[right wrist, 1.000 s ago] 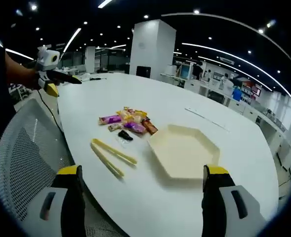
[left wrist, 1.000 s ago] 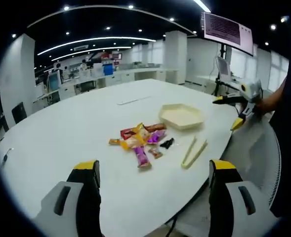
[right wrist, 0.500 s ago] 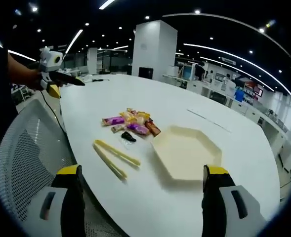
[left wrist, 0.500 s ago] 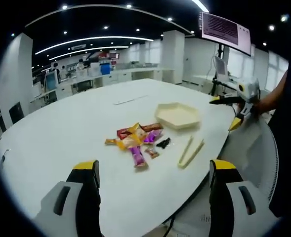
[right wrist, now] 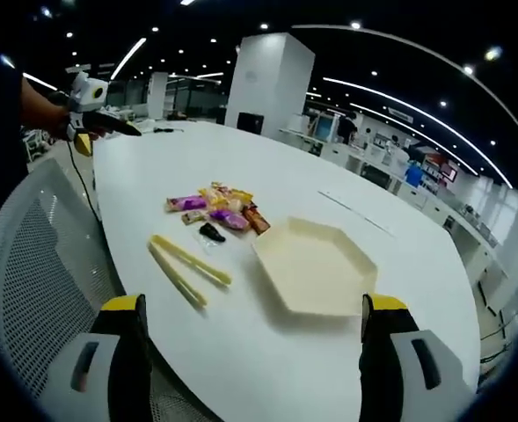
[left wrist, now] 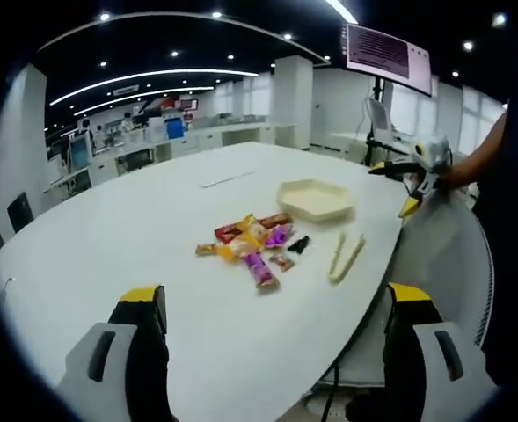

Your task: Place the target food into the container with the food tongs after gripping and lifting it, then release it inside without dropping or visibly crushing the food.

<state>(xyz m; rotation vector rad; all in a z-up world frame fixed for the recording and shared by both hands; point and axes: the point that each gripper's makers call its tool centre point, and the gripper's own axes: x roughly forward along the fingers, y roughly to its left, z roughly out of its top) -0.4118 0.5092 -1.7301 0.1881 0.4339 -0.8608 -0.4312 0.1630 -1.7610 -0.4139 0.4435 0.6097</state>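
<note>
Snacks (right wrist: 213, 202) lie piled beside the empty tray (right wrist: 314, 266), tongs (right wrist: 186, 269) untouched on the table (right wrist: 285, 185), arms slightly apart, gripping nothing; everything remains.

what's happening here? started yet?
Not yet, by the look of it. A person holds both grippers off the table edge, jaws open and empty: the left gripper and the right gripper. The tongs lie untouched on the table, between the pile of wrapped snacks and the near edge. The hexagonal tray beside them is empty. Nothing is gripped or lifted.
</note>
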